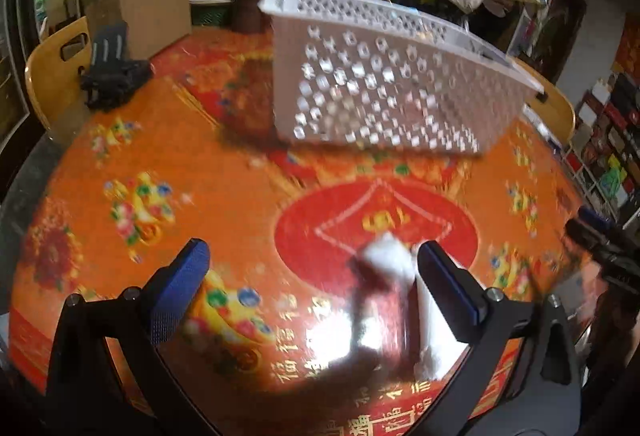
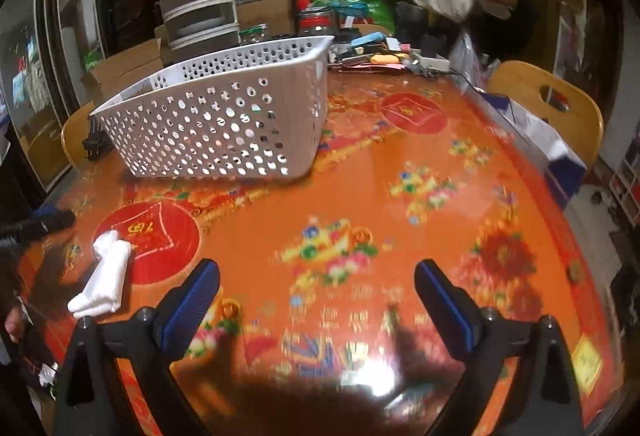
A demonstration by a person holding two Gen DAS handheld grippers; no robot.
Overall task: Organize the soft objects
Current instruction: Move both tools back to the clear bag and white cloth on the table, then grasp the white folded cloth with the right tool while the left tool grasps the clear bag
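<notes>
white rolled sock (image 2: 105, 276) lying near white perforated basket (image 2: 224, 116).

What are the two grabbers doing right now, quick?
Left gripper: jaws open, holding nothing; the white sock lies on the table by its right jaw.
Right gripper: jaws open, empty, over bare tablecloth.

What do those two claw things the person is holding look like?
The left gripper and the right gripper look the same: two black angular arms with small silver bolts, each tipped by a flat blue finger pad with a fine dotted texture. No cables show.
</notes>
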